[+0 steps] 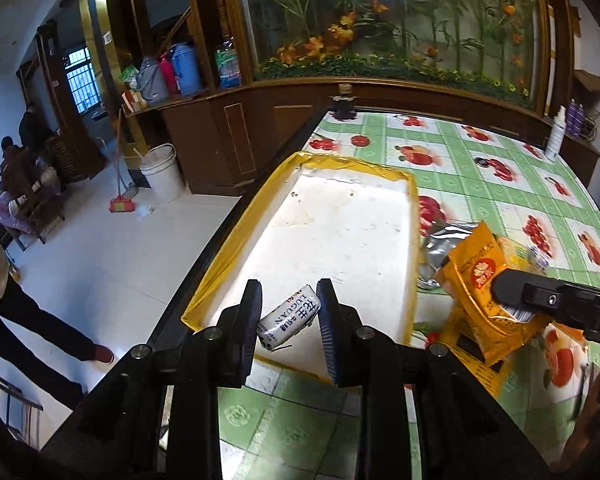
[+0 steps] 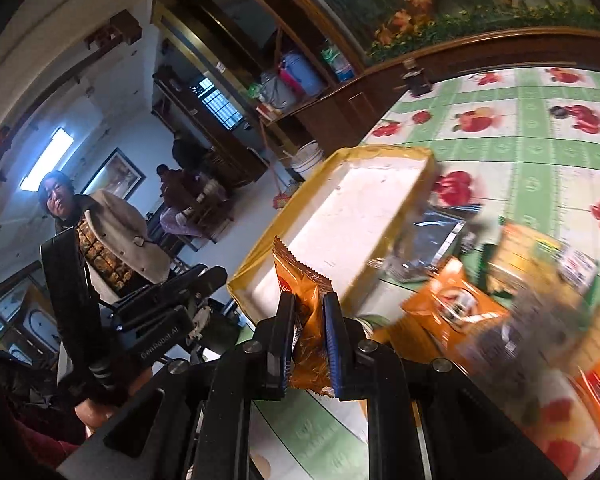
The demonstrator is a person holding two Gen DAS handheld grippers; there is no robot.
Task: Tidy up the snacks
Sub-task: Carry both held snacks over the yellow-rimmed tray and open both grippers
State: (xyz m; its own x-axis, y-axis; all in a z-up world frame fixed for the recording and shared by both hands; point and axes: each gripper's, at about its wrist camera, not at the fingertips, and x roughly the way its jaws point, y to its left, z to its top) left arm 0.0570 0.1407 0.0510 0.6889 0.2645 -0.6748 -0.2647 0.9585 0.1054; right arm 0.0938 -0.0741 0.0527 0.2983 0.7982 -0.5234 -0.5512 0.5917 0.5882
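Grippers (image 1: 288, 316) above fruit-print tablecloth (image 1: 480, 184), tiled floor (image 1: 112, 248).

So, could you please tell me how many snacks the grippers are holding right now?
2: a small white wrapped candy in the left gripper, and a crinkled orange foil packet in the right gripper.

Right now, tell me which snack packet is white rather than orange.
The small white packet with dark lettering, clamped in the left hand-held gripper over the tray; the others are orange.
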